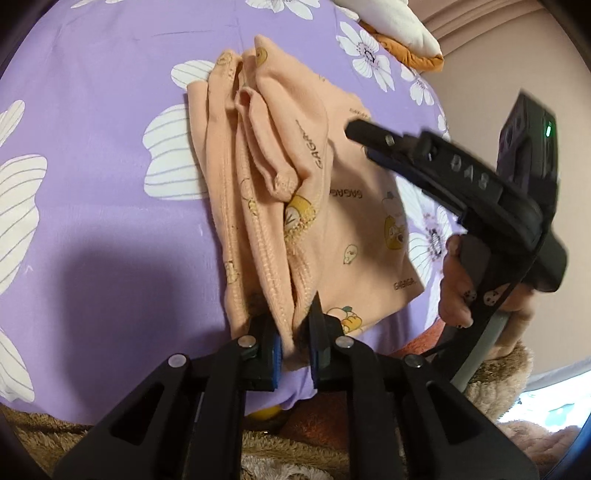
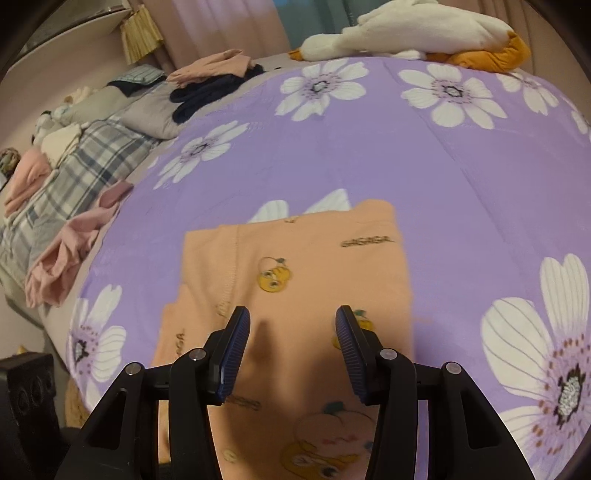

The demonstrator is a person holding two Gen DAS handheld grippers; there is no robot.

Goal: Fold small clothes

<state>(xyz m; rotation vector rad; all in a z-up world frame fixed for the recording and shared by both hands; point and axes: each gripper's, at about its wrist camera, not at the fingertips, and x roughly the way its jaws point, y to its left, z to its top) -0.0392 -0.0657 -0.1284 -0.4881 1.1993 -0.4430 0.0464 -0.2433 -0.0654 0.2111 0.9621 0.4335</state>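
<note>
— Fabric is seen pinched between the left tongs [image 1: 295, 350]: a bunched edge of the peach printed garment [image 1: 291, 192] is gripped there.
— And the rest of it?
— It is spread on the purple flowered bedspread [image 1: 110, 147].
— The right tongs [image 2: 291, 350]?
— They are held open, nothing clasped, just above the garment's flat part [image 2: 295, 266]. A white plush duck [image 2: 413, 33] is seen beyond.

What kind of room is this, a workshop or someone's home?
Most likely a bedroom at home. The peach garment lies on a purple flowered bedspread, a plush goose rests at the far edge, and piles of clothes sit on a plaid blanket alongside.
</note>
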